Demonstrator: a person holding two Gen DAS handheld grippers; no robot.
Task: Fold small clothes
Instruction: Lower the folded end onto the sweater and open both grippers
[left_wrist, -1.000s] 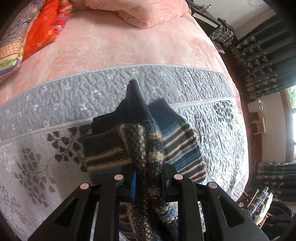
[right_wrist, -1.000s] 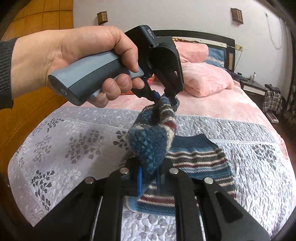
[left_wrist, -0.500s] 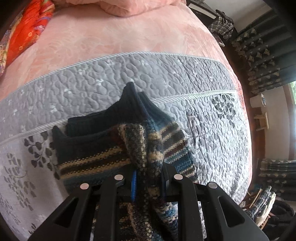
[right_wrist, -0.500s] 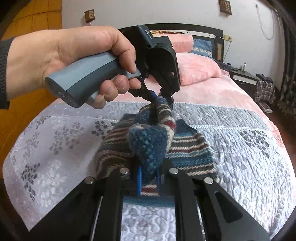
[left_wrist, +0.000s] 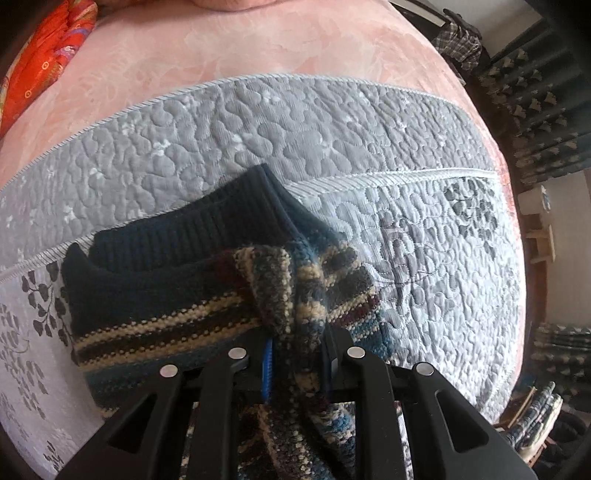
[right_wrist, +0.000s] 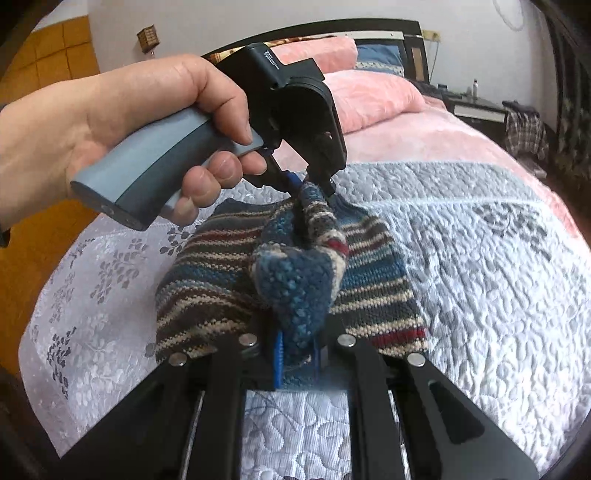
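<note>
Sitting mid-frame on the grey quilt (right_wrist: 480, 258), pink pillows (right_wrist: 369, 99) upper right, the striped knit sweater (right_wrist: 221, 273) is bunched; left gripper (right_wrist: 314, 184) and right gripper (right_wrist: 299, 354) both pinch its folds.

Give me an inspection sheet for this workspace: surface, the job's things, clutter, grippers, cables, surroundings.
Surface: bed with a grey quilted bedspread over a pink cover.
Job's things: striped knit garment lying partly on the bedspread, one fold lifted; dark ribbed hem shows in the left wrist view.
Clutter: red patterned fabric at the far corner of the bed; pink pillows at the headboard.
Grippers: left gripper, held by a hand, shut on the garment's fold; right gripper shut on the same fold.
Cables: nothing seen.
Surroundings: dark headboard, nightstand, dark curtains, plaid cloth.
</note>
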